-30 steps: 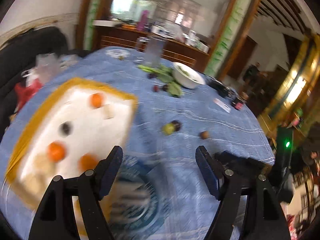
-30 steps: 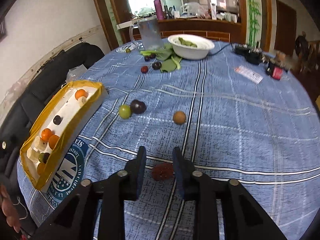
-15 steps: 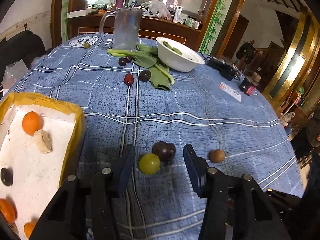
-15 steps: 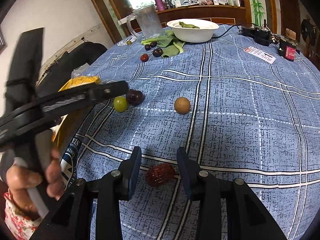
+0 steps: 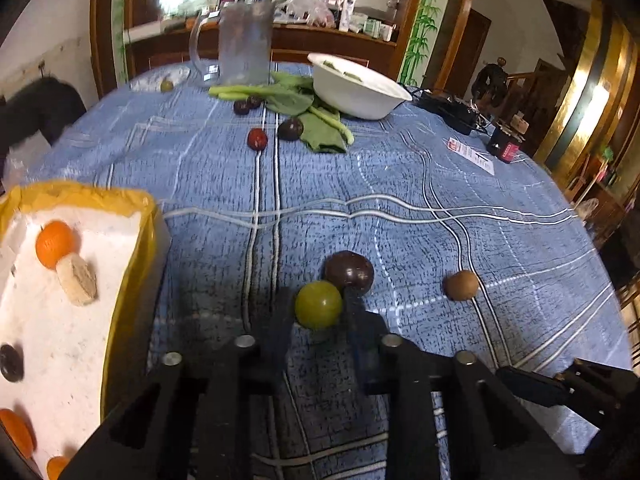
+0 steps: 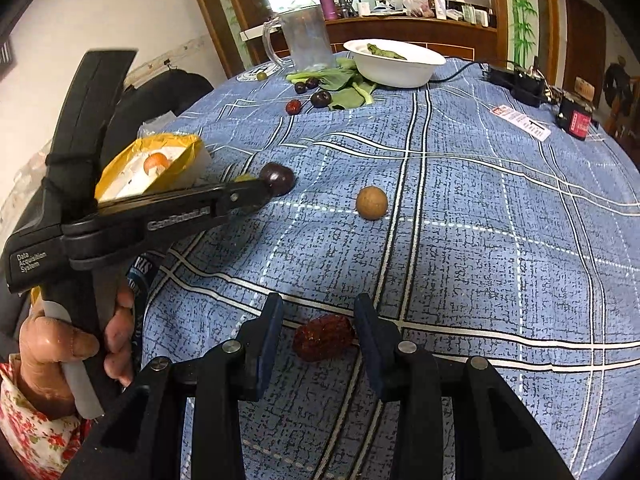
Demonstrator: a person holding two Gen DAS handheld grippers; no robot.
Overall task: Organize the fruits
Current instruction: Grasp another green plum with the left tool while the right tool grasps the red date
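My left gripper (image 5: 318,312) has its fingers on both sides of a green fruit (image 5: 319,304) on the blue tablecloth; whether they grip it I cannot tell. A dark plum (image 5: 349,272) touches that fruit from behind. A brown round fruit (image 5: 461,285) lies to the right. My right gripper (image 6: 318,330) is open around a red date (image 6: 323,337), with gaps on both sides. The yellow-rimmed white tray (image 5: 80,336) at the left holds oranges and other pieces. The left gripper's body (image 6: 168,216) shows in the right wrist view.
At the far side stand a white bowl (image 5: 356,88), a glass jug (image 5: 244,44), green leaves (image 5: 316,124), a red fruit (image 5: 257,139) and dark plums (image 5: 291,129). A paper slip (image 5: 472,156) and a red-black box (image 5: 505,147) lie at the right.
My left gripper swung from the tray to the green fruit and narrowed around it. My right gripper opened slightly around the red date.
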